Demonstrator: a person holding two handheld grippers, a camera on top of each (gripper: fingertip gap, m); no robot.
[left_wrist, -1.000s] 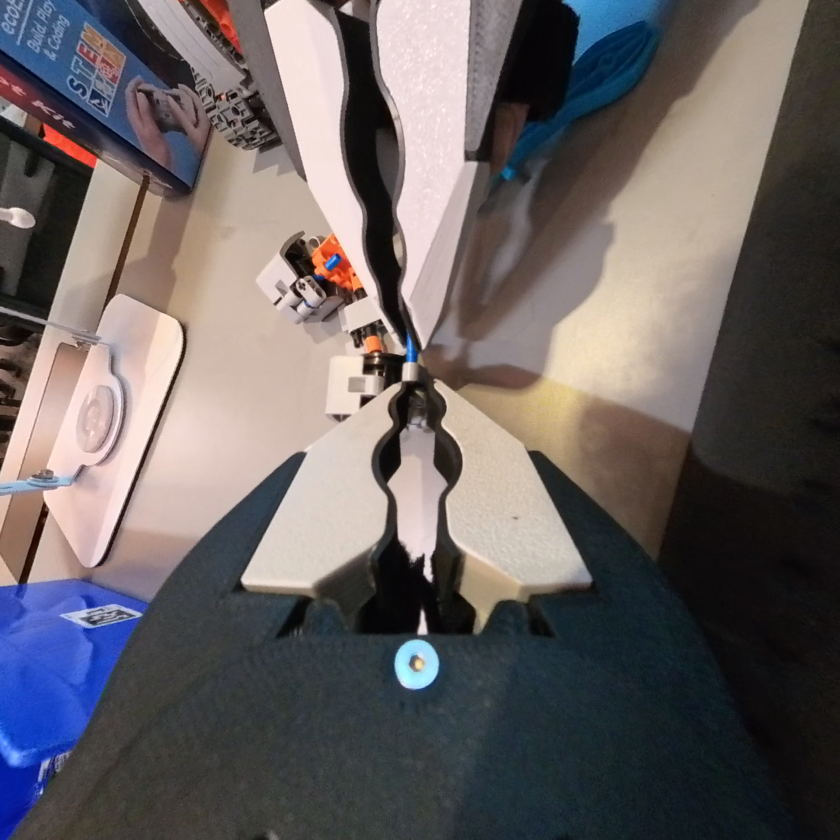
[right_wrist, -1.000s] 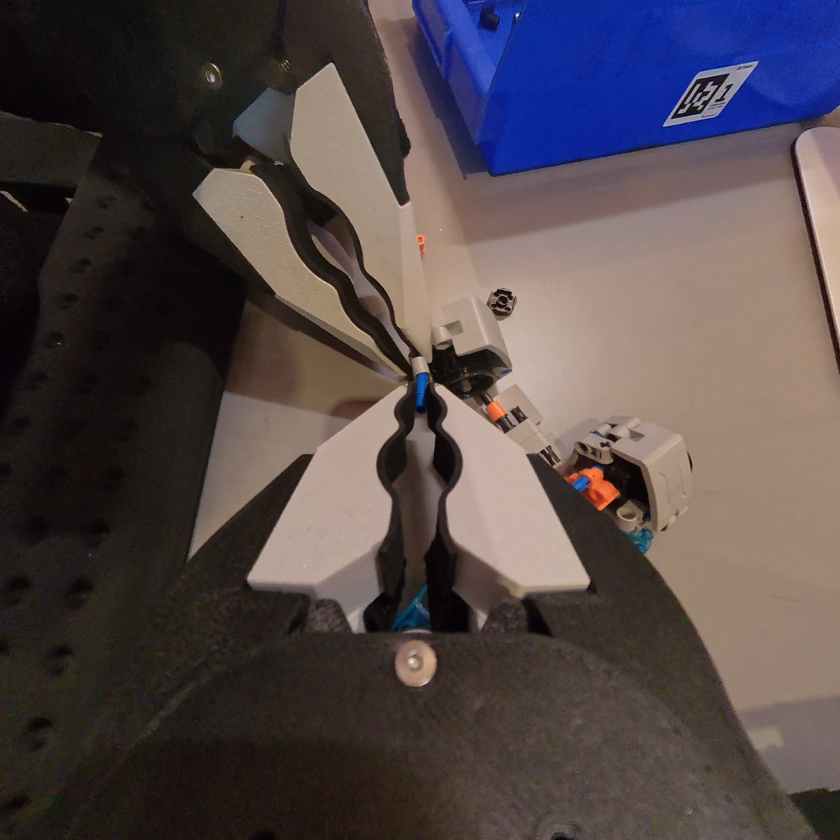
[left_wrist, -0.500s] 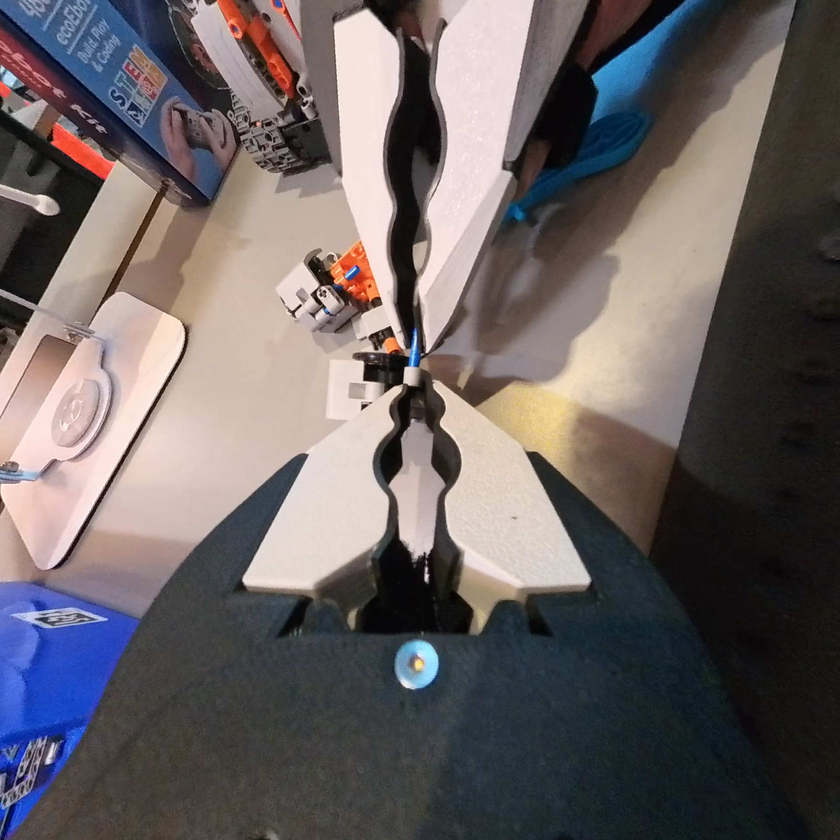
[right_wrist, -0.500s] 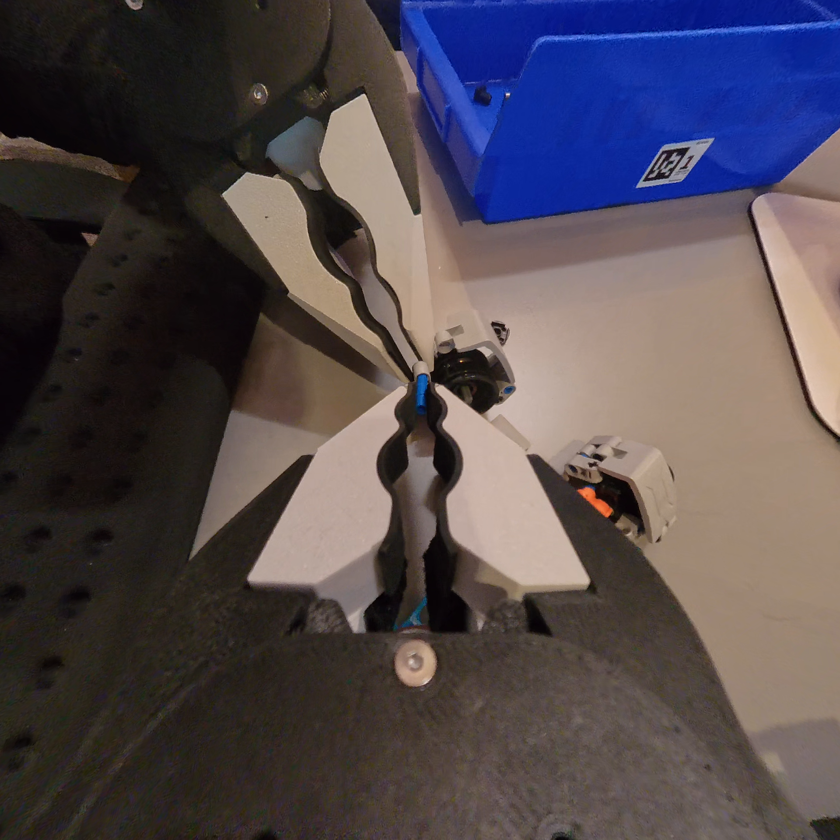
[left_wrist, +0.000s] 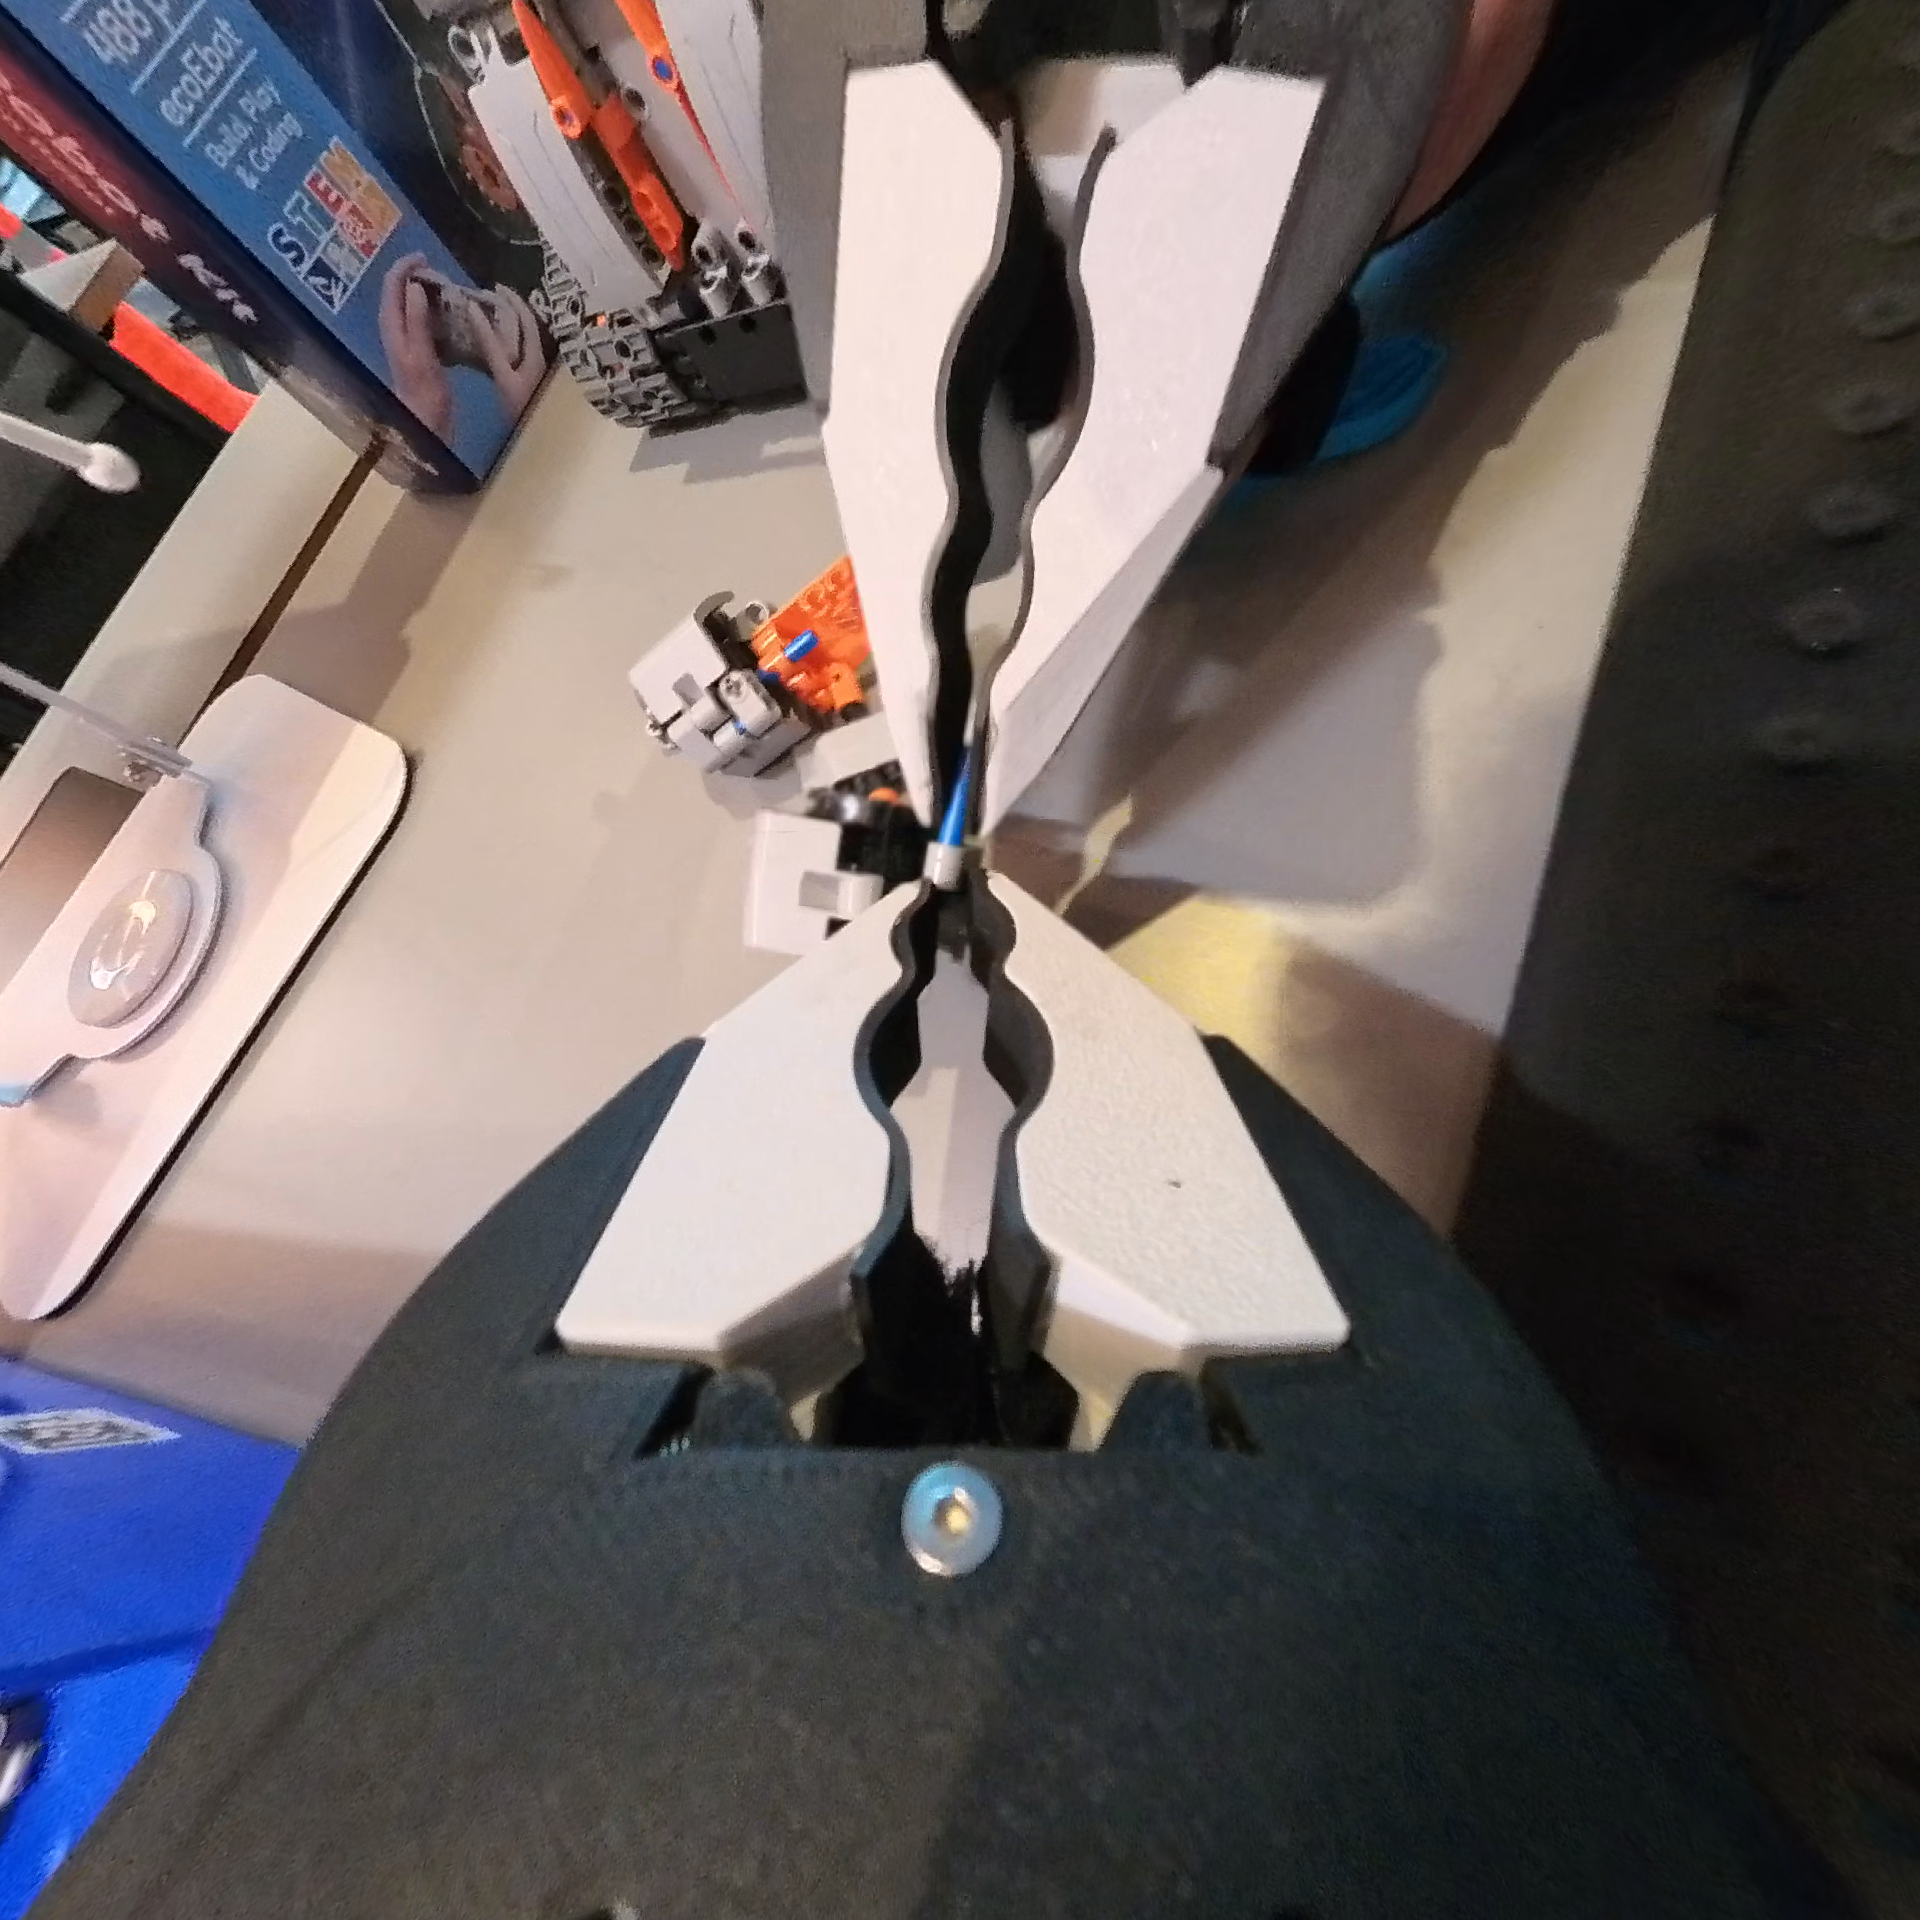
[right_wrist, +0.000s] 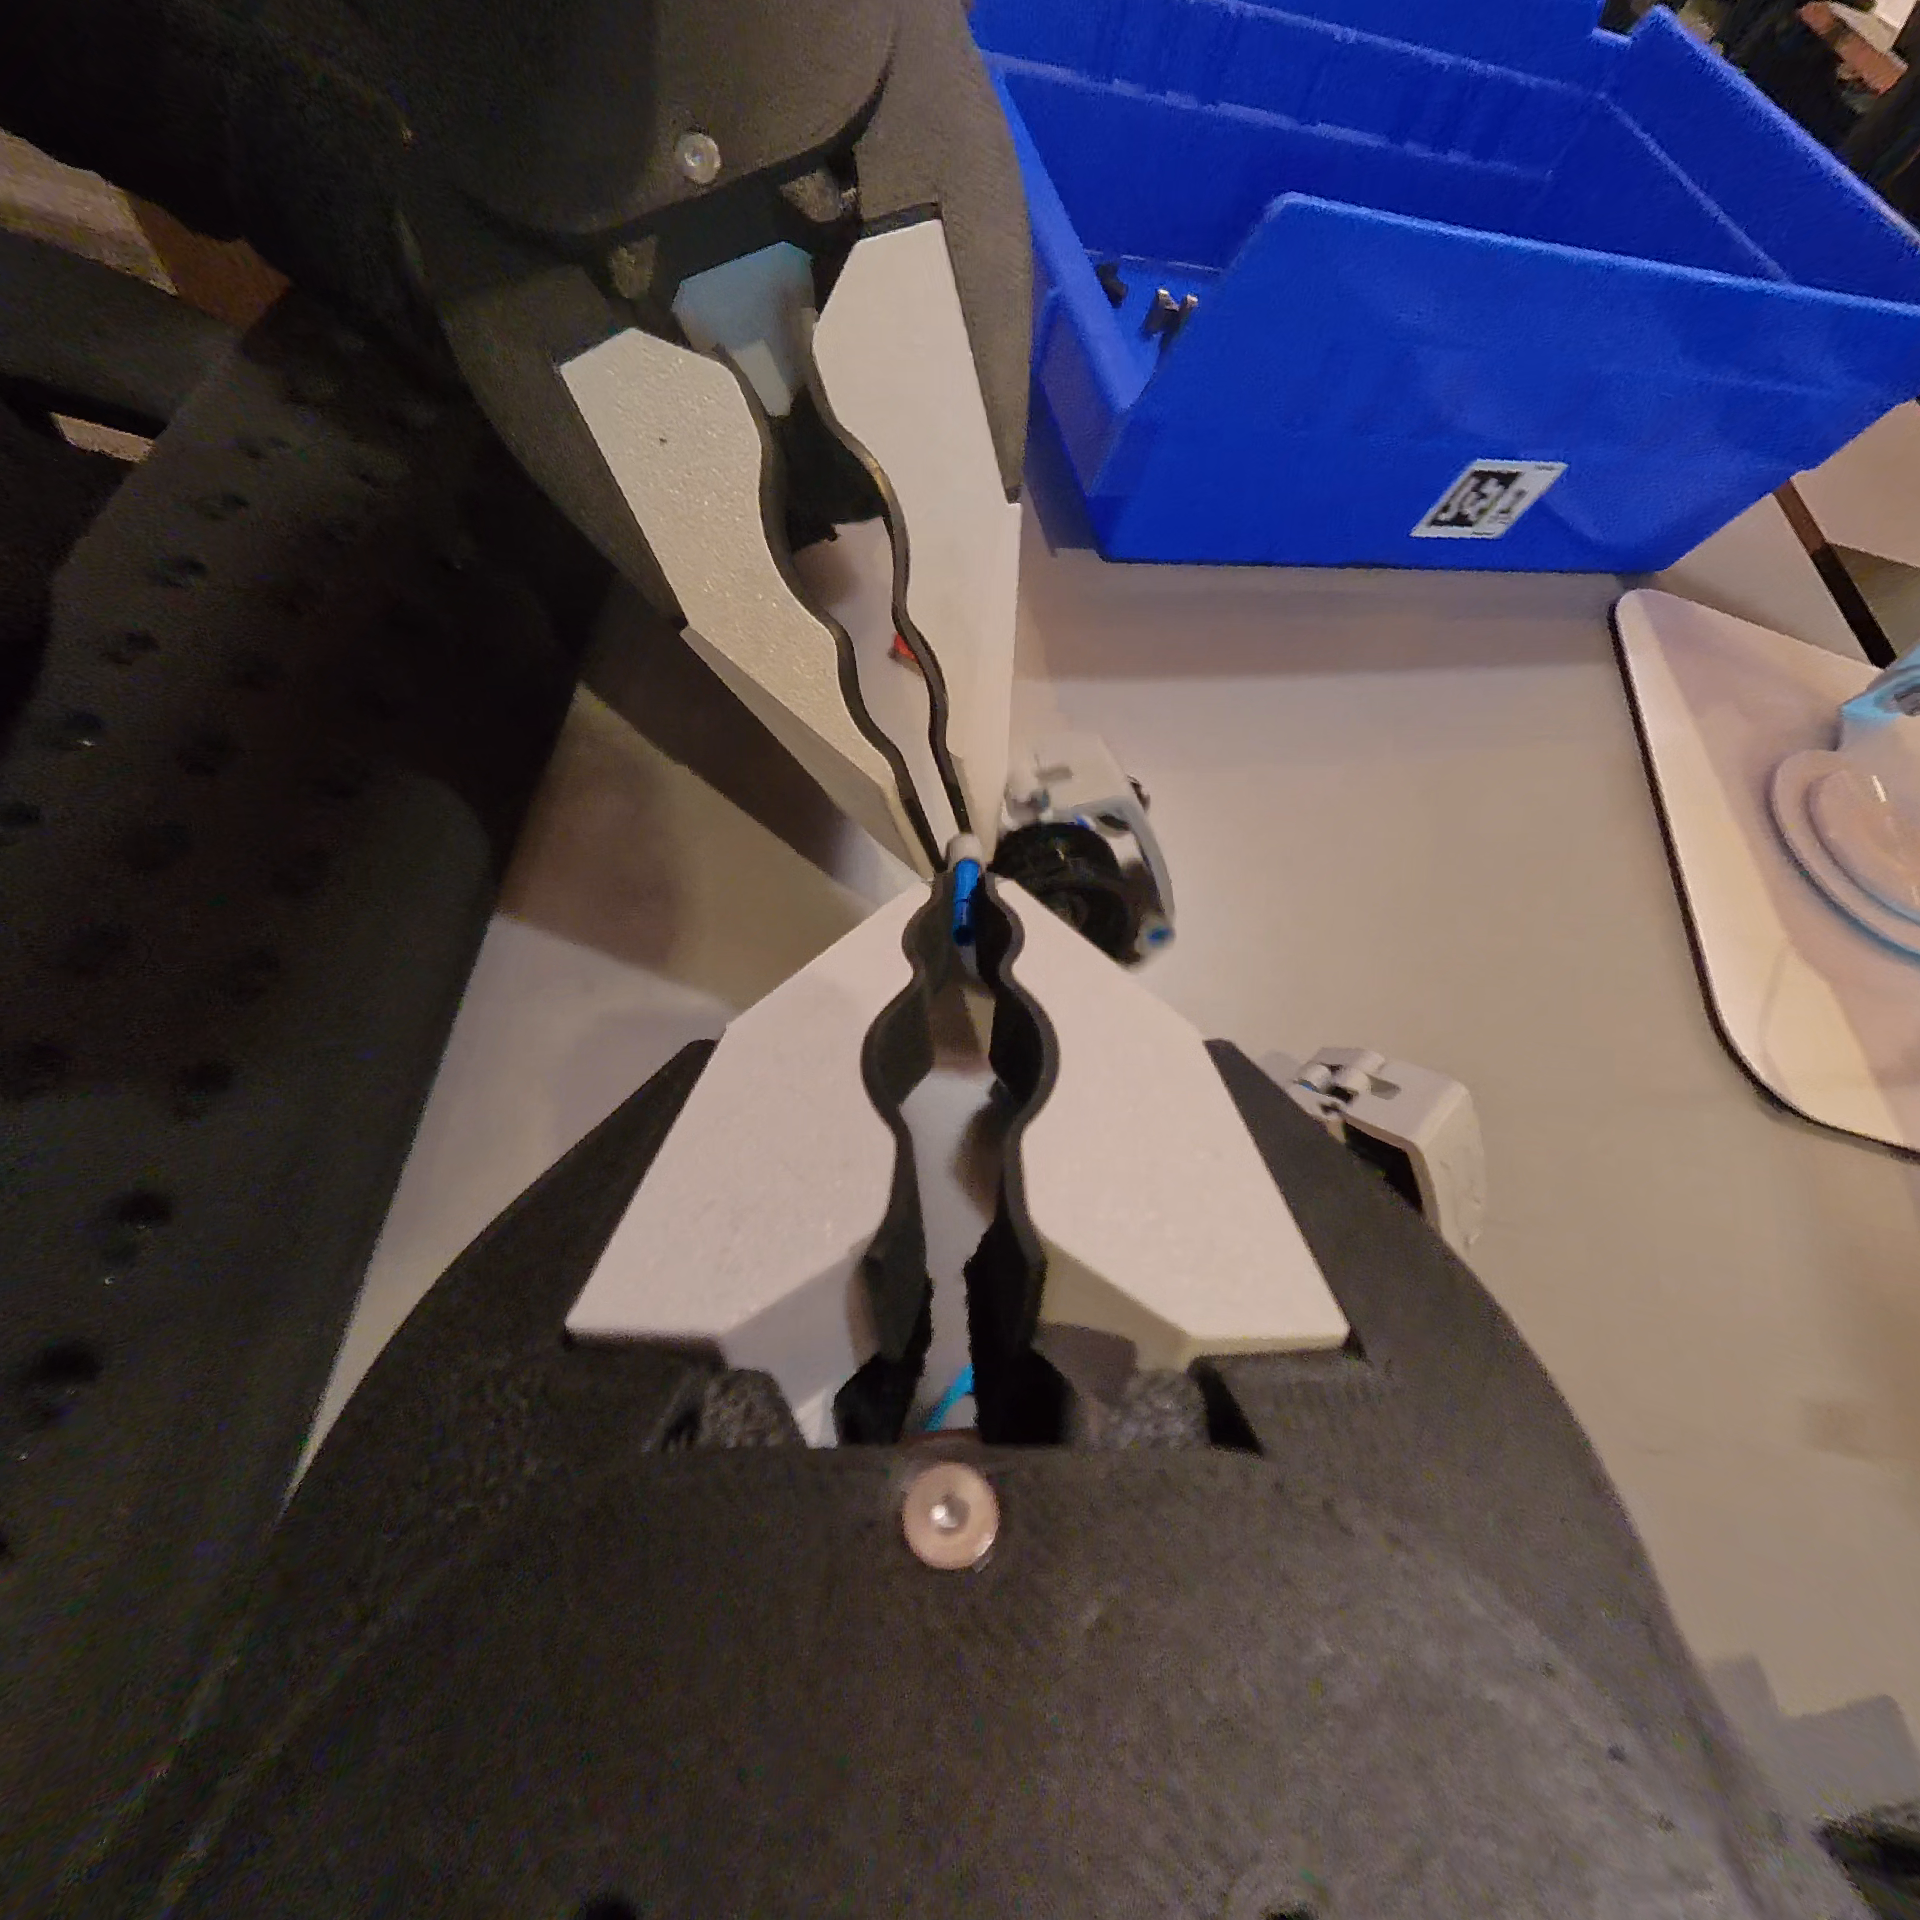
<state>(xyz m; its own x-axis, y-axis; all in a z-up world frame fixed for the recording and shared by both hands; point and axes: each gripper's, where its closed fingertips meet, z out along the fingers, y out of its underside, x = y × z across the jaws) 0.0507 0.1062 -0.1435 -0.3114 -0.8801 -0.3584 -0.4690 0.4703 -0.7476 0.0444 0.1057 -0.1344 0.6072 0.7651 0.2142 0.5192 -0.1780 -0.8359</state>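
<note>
Above the desk (left_wrist: 520, 935), between the two claw tips, a small blue pin (right_wrist: 962, 896) with a light grey bushing (left_wrist: 948, 861) on one end is held clear of the surface. The left claw (left_wrist: 951, 902) is seen closed on the grey bushing end; the right claw (right_wrist: 961, 914) is seen closed on the blue pin end. The two claws meet tip to tip, nearly in line, with only the pin and bushing between them. In the left wrist view the right claw descends from the top of the frame; in the right wrist view the left claw enters from the upper left.

Just beneath the tips, on the desk, a grey building-brick assembly with a black round part (right_wrist: 1081, 862) is noted. A second grey brick module with orange and blue parts (left_wrist: 758, 686) lies near it, a little apart. A small grey block (left_wrist: 805, 883) rests beside the left claw tip.

Farther out, a white board carrying a round clear fitting (left_wrist: 197, 914) lies flat on the desk. A blue bin (right_wrist: 1455, 343) bearing a black-and-white marker label stands at the desk edge; a few small parts are visible inside, too small to identify. A printed kit box (left_wrist: 312, 239) stands at the back, with a grey-and-orange tracked brick model (left_wrist: 634, 239) beside it. A blue object (left_wrist: 1392, 364) lies behind the right claw; its kind cannot be told.
</note>
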